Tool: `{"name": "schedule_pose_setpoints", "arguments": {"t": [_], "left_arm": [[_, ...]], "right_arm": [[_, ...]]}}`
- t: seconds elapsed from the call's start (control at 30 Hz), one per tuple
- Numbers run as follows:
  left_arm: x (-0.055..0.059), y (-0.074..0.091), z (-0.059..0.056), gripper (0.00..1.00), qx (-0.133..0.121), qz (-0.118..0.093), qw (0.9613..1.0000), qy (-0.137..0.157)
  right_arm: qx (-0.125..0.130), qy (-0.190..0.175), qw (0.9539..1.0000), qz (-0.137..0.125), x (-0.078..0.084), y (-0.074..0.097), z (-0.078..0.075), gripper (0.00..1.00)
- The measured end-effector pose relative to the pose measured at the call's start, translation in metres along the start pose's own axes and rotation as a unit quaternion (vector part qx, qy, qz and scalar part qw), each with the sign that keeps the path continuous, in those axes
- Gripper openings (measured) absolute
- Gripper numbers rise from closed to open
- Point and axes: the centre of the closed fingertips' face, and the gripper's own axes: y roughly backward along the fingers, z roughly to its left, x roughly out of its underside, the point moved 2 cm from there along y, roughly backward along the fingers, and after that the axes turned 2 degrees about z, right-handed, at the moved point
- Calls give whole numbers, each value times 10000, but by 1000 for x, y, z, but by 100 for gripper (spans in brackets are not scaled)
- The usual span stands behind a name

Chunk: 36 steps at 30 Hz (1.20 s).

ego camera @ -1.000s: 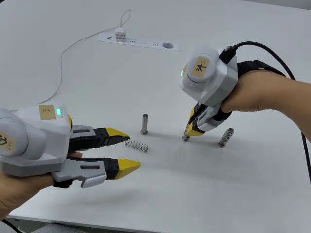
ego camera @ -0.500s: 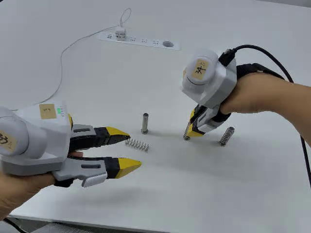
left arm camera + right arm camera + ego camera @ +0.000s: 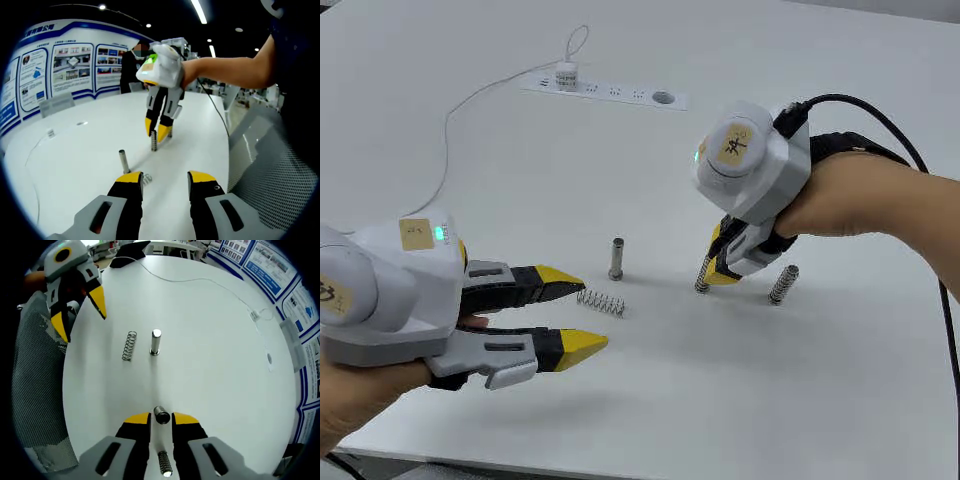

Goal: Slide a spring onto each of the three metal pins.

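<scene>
A bare metal pin (image 3: 617, 258) stands upright mid-table, and a loose spring (image 3: 601, 300) lies just in front of it. My left gripper (image 3: 592, 314) hovers open beside that spring, empty. Two more pins wear springs: the middle one (image 3: 703, 275) and the right one (image 3: 783, 284). My right gripper (image 3: 718, 272) points down at the middle pin. In the right gripper view its yellow tips flank the sprung pin (image 3: 161, 415) with a small gap on each side. The bare pin (image 3: 155, 342) and loose spring (image 3: 129, 345) lie beyond. The left gripper view shows the right gripper (image 3: 156, 134) over that pin (image 3: 154, 142).
A white power strip (image 3: 610, 89) with a plugged adapter and a thin cable (image 3: 450, 130) lies at the far side of the white table (image 3: 720, 400). The table's near edge runs just below my left gripper.
</scene>
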Motion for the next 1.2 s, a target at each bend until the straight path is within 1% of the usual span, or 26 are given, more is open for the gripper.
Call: {"name": "schedule_pose_setpoints", "arguments": {"t": [0.1, 0.13, 0.17, 0.23, 0.3, 0.33, 0.47, 0.67, 0.77, 0.9, 1.2], "left_arm": [[0, 0, 0, 37, 6, 10, 10000, -3], [0, 0, 0, 37, 8, 13, 10000, -6], [0, 0, 0, 37, 9, 15, 10000, -10], [0, -1, -1, 37, 11, 11, 10000, -11], [0, -1, -1, 37, 11, 11, 10000, -19], [-1, 0, -1, 37, 10, 12, 10000, -24], [-1, 1, 0, 37, -10, 1, 10000, -30], [1, 4, 0, 37, -45, 23, 10000, -24], [2, 5, 0, 37, -60, 21, 10000, -15], [2, 6, 0, 37, -77, 24, 10000, -9], [3, 5, 1, 36, -83, 37, 10000, 3]], "right_arm": [[56, 72, 9999, -47, -5, 7, 4, 18], [76, 99, 9999, -62, -7, 6, 0, 18], [95, 127, 9998, -77, -9, 7, 0, 18], [110, 158, 9998, -107, -11, 11, 5, 18], [59, 161, 9996, -207, -17, 13, 10, 18], [2, 134, 9995, -277, -20, 11, 12, 18], [-18, 178, 9993, -319, -27, 9, 17, 17], [-217, 156, 9983, -522, -43, -1, 32, 17], [-285, 133, 9979, -568, -49, -8, 38, 17], [-319, 114, 9977, -591, -53, -16, 42, 16], [-369, 43, 9965, -746, -69, -31, 48, 16]]}}
